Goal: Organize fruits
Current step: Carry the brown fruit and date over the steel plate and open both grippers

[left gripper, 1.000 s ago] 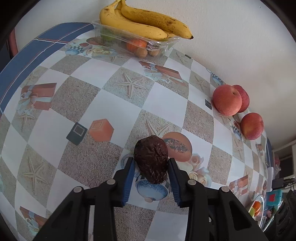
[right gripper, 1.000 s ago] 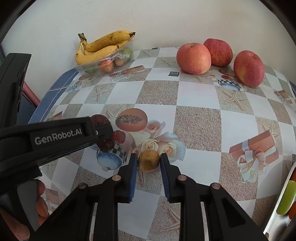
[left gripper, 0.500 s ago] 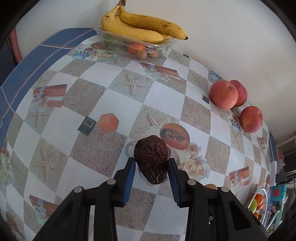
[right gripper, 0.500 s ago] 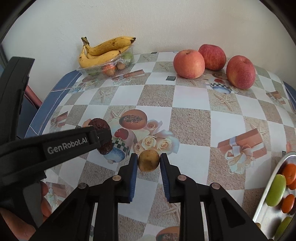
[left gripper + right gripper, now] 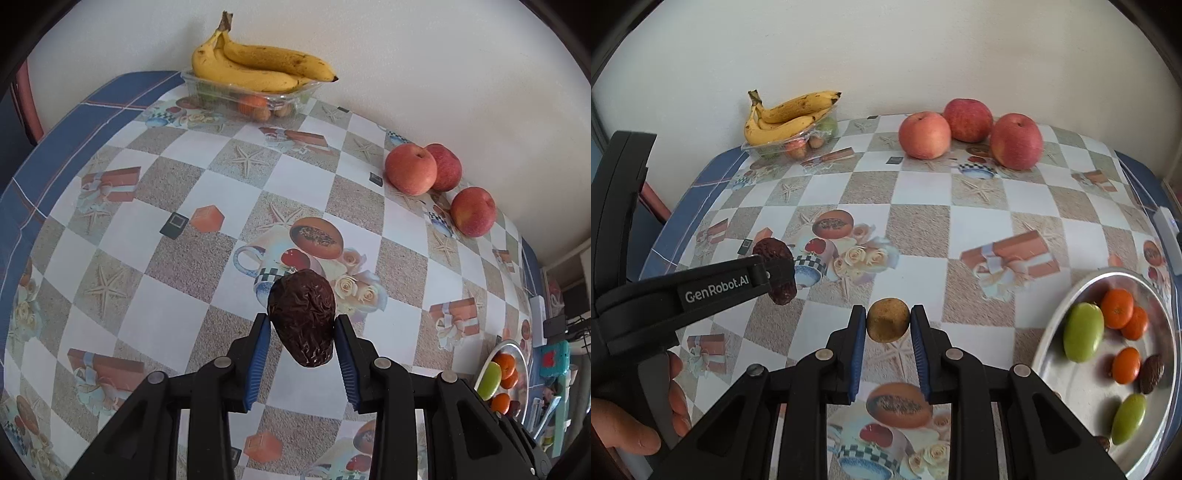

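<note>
My left gripper (image 5: 302, 325) is shut on a dark, wrinkled dried fruit (image 5: 303, 317), held in the air above the patterned tablecloth. The same fruit (image 5: 775, 269) shows at the left of the right wrist view, gripped by the left gripper (image 5: 775, 275). My right gripper (image 5: 888, 317) is shut on a small round brown fruit (image 5: 887, 319), also off the table. A silver plate (image 5: 1049, 343) at the right holds several small oranges, green fruits and a dark dried fruit.
Three red apples (image 5: 967, 131) stand at the back by the wall. A clear tray (image 5: 251, 99) with bananas (image 5: 258, 66) on top and small fruits inside sits at the far left corner. A hand (image 5: 628, 421) holds the left gripper.
Both grippers have lifted and pulled back from the table with their fruits still held. The silver plate has come into the right wrist view.
</note>
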Motion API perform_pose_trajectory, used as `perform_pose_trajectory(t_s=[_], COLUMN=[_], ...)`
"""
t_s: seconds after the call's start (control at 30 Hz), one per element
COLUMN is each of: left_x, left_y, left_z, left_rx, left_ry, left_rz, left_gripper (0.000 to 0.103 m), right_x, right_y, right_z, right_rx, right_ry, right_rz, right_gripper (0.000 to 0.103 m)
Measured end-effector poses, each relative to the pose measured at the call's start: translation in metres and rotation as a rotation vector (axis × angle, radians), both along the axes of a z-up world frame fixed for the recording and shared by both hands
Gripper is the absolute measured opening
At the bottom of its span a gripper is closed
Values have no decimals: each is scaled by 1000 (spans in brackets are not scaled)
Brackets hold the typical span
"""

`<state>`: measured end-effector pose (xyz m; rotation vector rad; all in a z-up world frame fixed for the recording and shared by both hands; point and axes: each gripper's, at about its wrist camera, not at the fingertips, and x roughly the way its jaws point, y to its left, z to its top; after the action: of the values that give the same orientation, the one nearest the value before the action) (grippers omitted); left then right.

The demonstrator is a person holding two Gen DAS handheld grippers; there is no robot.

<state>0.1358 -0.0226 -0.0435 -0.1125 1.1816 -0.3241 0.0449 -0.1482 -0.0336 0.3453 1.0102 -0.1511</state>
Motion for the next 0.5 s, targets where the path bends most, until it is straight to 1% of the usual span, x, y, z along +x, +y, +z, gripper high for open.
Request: perform_pose_trajectory(t_s=[0.27, 0.5], left_x=[-18, -29], left_y=[-5, -12], left_z=[18, 23], left_rx=[3, -6], left_ry=[-39, -41], left_rz=[-23, -31], left_gripper=[38, 38], right_x=[-26, -48], right_y=[-20, -45], right_z=[11, 16], right_rx=[20, 51], right_ry=[9, 4], right_rz=[-67, -140], right_gripper=[25, 25])
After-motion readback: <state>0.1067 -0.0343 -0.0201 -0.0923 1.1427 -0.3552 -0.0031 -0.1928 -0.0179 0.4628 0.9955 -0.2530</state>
